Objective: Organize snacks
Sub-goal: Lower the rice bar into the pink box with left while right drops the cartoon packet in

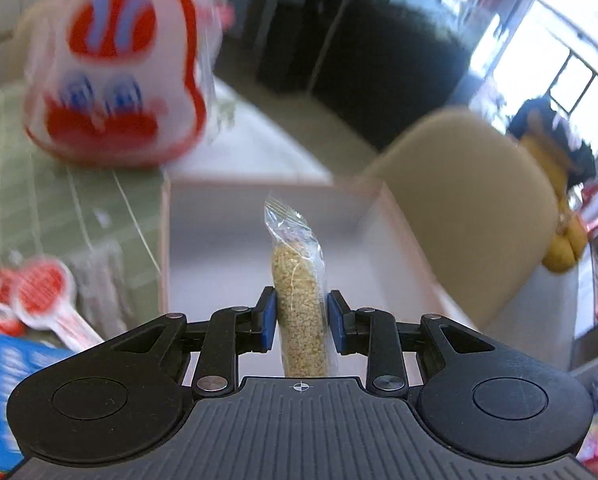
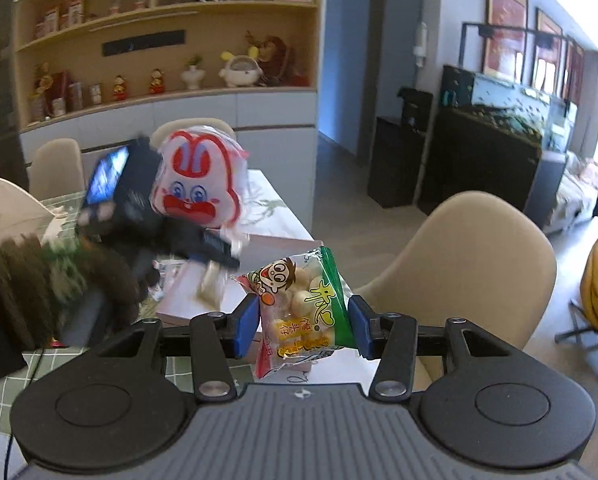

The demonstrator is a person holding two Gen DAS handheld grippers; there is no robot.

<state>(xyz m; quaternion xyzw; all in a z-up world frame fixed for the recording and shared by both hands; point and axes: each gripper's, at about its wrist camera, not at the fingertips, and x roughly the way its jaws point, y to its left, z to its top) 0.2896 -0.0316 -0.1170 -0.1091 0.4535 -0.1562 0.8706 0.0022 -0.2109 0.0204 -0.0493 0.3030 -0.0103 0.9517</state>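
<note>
Left gripper (image 1: 301,327) closed on a clear-wrapped sesame bar (image 1: 301,300), jaws pinching its lower half, long axis running straight out ahead and the crimped end pointing away toward the far wall of the pale open box (image 1: 399,248). Held directly above the box floor, so likely only a lowering and a release left for this one. Right gripper (image 2: 303,325) clamped on a green-edged packet of round white snacks (image 2: 303,312), gripped by both side edges, printed face toward the camera, long axis roughly upright and tilted slightly left. Same box lying ahead and to the left of these jaws, on the green-checked desk (image 2: 155,368), with the left gripper clearly nearer to it. Beyond, a red-and-white rabbit-shaped bag (image 1: 115,68) standing near the box's far left corner, blurred. Farther off, a beige chair (image 1: 467,208) past the desk edge.
</note>
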